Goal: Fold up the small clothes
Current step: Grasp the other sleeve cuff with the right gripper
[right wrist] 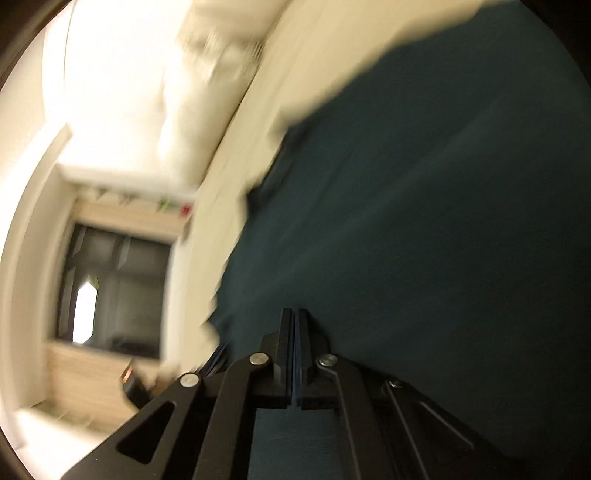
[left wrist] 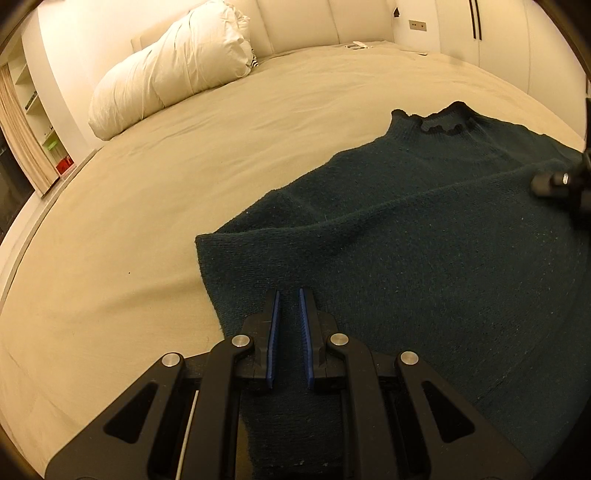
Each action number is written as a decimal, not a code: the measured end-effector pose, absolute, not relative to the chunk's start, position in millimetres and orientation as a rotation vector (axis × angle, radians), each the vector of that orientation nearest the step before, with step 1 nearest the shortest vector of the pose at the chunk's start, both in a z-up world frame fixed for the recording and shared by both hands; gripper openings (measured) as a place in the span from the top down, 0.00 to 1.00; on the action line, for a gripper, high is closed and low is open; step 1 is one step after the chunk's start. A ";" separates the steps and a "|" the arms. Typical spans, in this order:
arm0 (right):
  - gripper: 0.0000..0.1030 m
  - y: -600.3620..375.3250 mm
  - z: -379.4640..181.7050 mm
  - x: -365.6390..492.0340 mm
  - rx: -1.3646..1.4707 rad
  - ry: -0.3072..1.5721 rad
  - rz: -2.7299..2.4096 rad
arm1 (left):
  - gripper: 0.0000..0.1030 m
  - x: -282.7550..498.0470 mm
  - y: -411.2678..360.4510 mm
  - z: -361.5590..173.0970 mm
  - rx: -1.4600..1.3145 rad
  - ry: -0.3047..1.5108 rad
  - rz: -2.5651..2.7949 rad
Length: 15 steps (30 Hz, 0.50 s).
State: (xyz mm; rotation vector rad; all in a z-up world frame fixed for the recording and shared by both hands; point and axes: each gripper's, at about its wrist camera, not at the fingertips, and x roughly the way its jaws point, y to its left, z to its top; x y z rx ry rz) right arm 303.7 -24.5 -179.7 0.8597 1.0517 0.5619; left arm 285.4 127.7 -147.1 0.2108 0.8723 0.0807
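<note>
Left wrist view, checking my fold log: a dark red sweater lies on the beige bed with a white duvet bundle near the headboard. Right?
Not quite. The sweater is dark teal, not red, as the left wrist view shows. It does lie on the beige bed, with the white duvet bundle near the headboard.

Layout on the bed: the sweater lies spread toward the bed's right side, its collar toward the headboard and its hem toward the near edge; a rolled duvet rests at the far left corner, against the headboard; the left gripper sits over the sweater's near left corner; the right gripper sits over its right side; shelves stand beyond the bed's left edge.
</note>
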 end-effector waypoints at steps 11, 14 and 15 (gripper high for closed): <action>0.61 -30.4 -130.0 283.7 0.873 0.930 0.581 | 0.89 270.5 106.7 -97.0 0.191 0.796 0.074; 0.52 27.6 -139.9 279.8 0.839 1.004 0.740 | 0.89 281.2 92.8 -116.2 0.221 0.868 0.033; 0.53 42.0 -151.7 279.6 0.805 1.051 0.747 | 0.90 284.7 94.8 -126.1 0.213 0.900 0.037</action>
